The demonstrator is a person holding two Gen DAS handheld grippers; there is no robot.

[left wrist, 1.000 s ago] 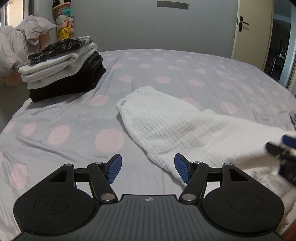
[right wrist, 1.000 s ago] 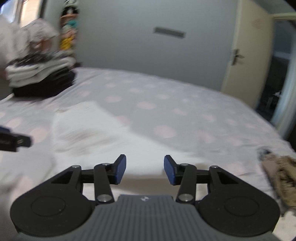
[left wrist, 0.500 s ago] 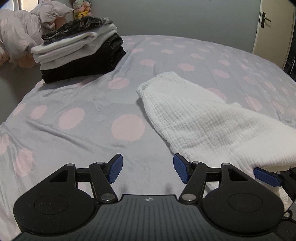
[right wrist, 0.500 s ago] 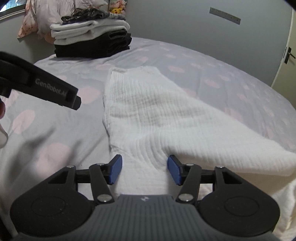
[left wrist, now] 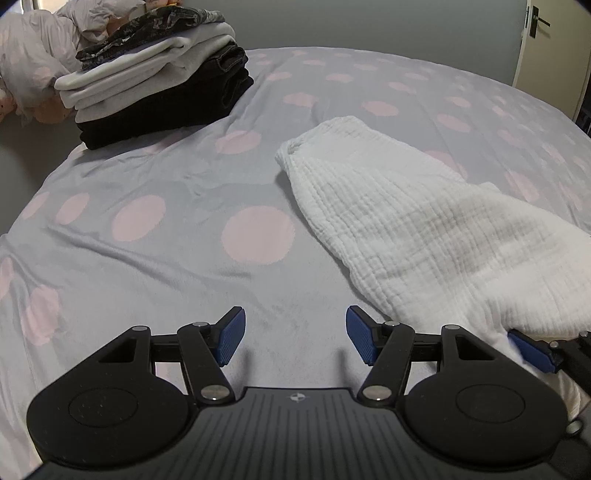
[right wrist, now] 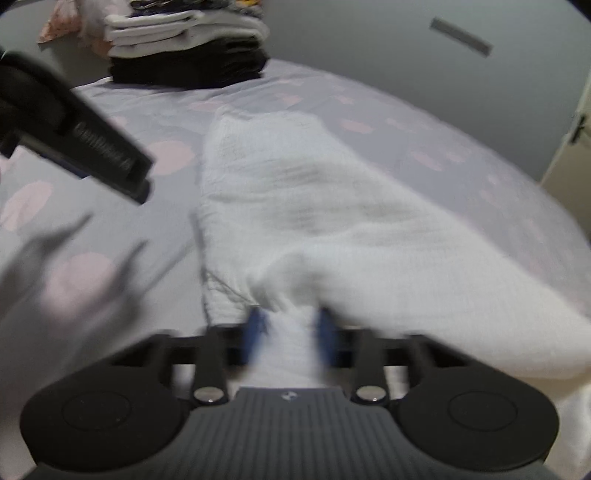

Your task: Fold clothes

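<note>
Blue ribbed pads on the left gripper (left wrist: 295, 339), spread wide, nothing between them, only bare bedsheet (left wrist: 147, 258) below. Blue pads on the right gripper (right wrist: 290, 334) drawn close together, pinching a bunched ridge of the white garment (right wrist: 332, 229); blurred, but cloth plainly fills the gap between them. Half a second back, jaws there stood wider with the cloth lying flat ahead of them; now narrowed onto a gathered fold. Left gripper's spread unchanged over the same half second, though closer to the sheet, with the folded pile larger and nearer in its view.

Black plastic bodies on both tools, round discs at each side, grooved grey plate in the middle, steel pivot pins. Seen from the left wrist, one blue pad (left wrist: 532, 349) of the right gripper tucked under the garment's near edge at lower right (left wrist: 424, 236).

White garment of crinkled, waffle-like weave, long and tapering, near end lifted into a soft hump at the right gripper, far end rounded and rumpled, lying on the sheet. Grey bedsheet soft and lightly creased, dotted with large pale pink circles.

Further off, at the far left of the bed, a neat stack of folded clothes (left wrist: 159, 74): black at the bottom, pale grey and white layers above, a dark patterned piece on top. Beyond that, crumpled pale bedding (left wrist: 37, 44), then a plain grey wall (left wrist: 369, 22) and a cream door (left wrist: 554, 48) at far right
</note>
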